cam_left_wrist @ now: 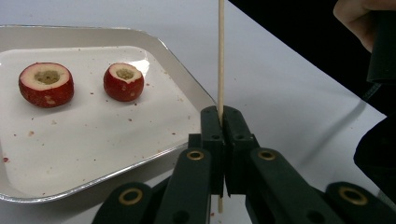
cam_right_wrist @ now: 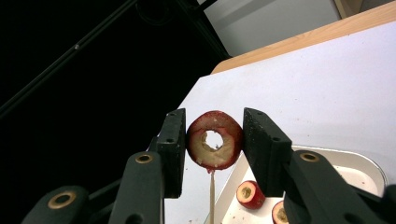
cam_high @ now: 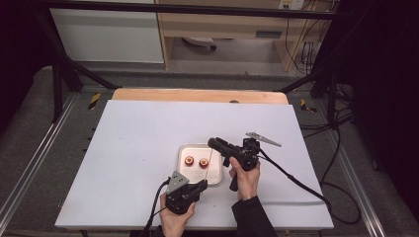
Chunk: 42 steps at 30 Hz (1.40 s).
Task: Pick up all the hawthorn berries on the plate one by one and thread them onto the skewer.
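The cored red fruit ring (cam_right_wrist: 215, 146) sits clamped between the fingers (cam_right_wrist: 171, 151) of my right gripper (cam_right_wrist: 214, 149), held above the near right corner of the metal tray (cam_high: 183, 149). Its hollow centre faces the camera, and the tip of a thin wooden skewer (cam_left_wrist: 221, 56) meets its lower edge. My left gripper (cam_left_wrist: 222, 122) has its fingers (cam_left_wrist: 211, 128) squeezed tight on that skewer, which stands upright just beside the tray's near edge. Two more cored red fruit pieces (cam_left_wrist: 46, 84) lie apart on the tray, open ends up, among crumbs. The tray rests on the white table (cam_high: 138, 133), towards my side.
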{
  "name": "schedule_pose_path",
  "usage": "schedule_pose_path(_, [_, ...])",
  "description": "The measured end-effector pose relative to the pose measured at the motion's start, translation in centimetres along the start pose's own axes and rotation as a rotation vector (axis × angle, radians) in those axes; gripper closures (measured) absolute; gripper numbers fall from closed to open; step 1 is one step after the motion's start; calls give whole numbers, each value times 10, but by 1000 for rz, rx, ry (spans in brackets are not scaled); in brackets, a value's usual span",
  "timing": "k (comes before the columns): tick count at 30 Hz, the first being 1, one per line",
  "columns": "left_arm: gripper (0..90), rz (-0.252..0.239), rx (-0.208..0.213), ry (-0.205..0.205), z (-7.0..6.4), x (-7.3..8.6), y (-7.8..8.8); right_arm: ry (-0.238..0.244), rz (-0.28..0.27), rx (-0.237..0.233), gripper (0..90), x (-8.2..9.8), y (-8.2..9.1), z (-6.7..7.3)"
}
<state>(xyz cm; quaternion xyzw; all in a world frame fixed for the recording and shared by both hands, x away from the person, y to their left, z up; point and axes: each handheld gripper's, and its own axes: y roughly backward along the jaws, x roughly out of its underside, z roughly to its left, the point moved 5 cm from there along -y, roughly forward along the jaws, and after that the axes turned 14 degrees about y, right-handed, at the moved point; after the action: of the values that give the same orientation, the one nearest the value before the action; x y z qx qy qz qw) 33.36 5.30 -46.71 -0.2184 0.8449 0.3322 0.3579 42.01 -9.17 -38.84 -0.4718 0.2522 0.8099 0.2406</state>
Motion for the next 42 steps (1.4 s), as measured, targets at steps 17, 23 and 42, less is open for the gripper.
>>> schedule_pose_path(17, [886, -49, -8, 8, 0, 0, 1, -1, 13, -18, 613, 4, 0, 3])
schedule_pose_path(23, [886, -71, -14, -8, 1, 0, 3, -9, 34, -29, 615, 2, 2, 2])
schedule_pose_path(42, [888, -105, 10, -28, -1, 4, 8, -16, 97, -90, 621, 0, 8, 2])
